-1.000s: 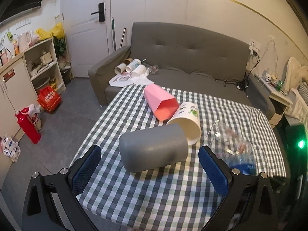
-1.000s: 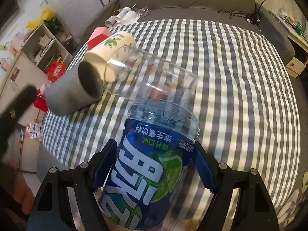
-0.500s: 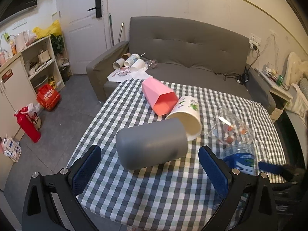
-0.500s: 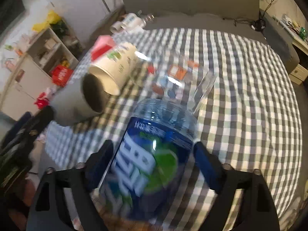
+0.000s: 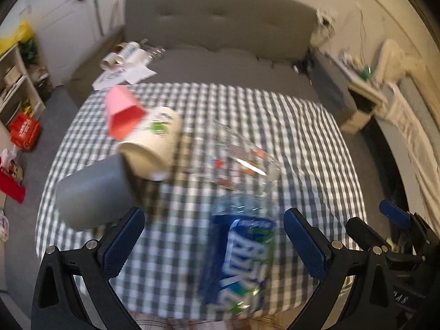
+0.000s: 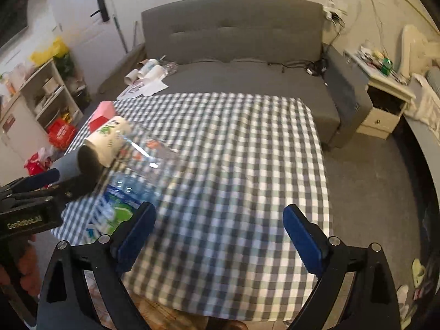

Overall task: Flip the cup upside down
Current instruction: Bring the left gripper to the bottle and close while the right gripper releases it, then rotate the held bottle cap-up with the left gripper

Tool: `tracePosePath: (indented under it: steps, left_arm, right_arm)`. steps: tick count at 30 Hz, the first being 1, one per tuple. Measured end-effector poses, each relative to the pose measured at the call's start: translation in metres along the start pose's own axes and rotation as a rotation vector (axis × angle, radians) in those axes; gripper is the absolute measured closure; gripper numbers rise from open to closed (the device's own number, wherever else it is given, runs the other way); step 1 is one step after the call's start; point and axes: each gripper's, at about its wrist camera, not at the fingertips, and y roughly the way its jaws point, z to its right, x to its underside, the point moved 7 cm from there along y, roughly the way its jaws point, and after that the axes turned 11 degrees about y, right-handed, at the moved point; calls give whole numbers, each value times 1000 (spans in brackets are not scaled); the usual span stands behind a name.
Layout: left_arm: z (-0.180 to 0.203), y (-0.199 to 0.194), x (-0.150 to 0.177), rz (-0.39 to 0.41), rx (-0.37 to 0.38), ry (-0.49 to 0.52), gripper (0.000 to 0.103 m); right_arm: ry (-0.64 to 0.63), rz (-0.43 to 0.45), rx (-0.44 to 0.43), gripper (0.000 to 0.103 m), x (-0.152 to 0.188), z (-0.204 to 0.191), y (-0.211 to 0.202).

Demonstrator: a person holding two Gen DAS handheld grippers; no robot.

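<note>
Several cups lie on their sides on the checked table (image 5: pixel 302 148): a grey cup (image 5: pixel 93 189), a white printed cup (image 5: pixel 151 143), a pink cup (image 5: pixel 121 110) and a clear glass (image 5: pixel 242 162). A blue-labelled cut bottle cup (image 5: pixel 242 250) stands upside down at the near edge, between my left gripper's (image 5: pixel 214 242) open fingers, untouched. My right gripper (image 6: pixel 220 233) is open and empty over the table's right part; the blue cup (image 6: pixel 115 209) is left of it.
A grey sofa (image 6: pixel 247 55) with paper tubes and sheets stands behind the table. Shelves and red bags are on the floor at the left. A white bedside cabinet (image 6: pixel 385 104) is at the right. The other gripper (image 5: pixel 398 236) shows at the right edge.
My right gripper let go of the blue bottle cup and drew back to the right, now open. My left gripper swung right, so the blue cup now sits between its fingers.
</note>
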Motion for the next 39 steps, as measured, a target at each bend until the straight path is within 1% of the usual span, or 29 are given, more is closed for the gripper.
tracePosePath:
  steps: [5,8,9,11,13,14,17,21,24,26,29,30,33,37,38,39]
  left_arm:
    - [18,27,-11,-92,15,45,0]
    - [25,43,-9,-153,34,69,1]
    - [25,49,-7,-182,40,70,2]
    - [24,56,-4,-211,41,69,9]
    - [20,62,0,-244,43,52,25]
    - [19,64,2,-258,49,40,29]
    - [18,63,2,-258,58,39,29]
    - [15,46,-5,-214,76,36,29]
    - [10,21,-12,-128,72,51,29]
    - [9,9,-14,-89,68,58,29]
    - [2,-12,-18,9,32,69,29]
    - [-1,-19,-19,61,13,73,29]
    - [-11,-29,-19,143,5,50,29]
    - [-19,-36,-19,243,0,26,29]
    - [-21,-38,-19,280,-4,19,29]
    - [-19,-36,-21,302,-19,25,29]
  right_arm:
    - [42,-24,5,9,-1,21,15]
    - [59,-34,10,9,1,31,23]
    - [62,-37,12,9,1,33,24]
    - [68,-43,13,9,1,36,29]
    - [74,-48,14,9,2,37,32]
    - [77,-51,14,9,2,38,34]
    - [76,-75,23,9,7,37,42]
    - [70,-78,27,9,11,33,41]
    - [63,-56,31,9,8,28,32]
    - [63,-41,31,9,6,26,26]
    - [65,-23,36,9,4,22,18]
    - [66,-16,41,9,4,21,16]
    - [64,4,76,9,5,17,12]
    - [49,12,80,9,9,8,11]
    - [43,18,87,9,9,6,11]
    - [38,25,95,9,9,4,11]
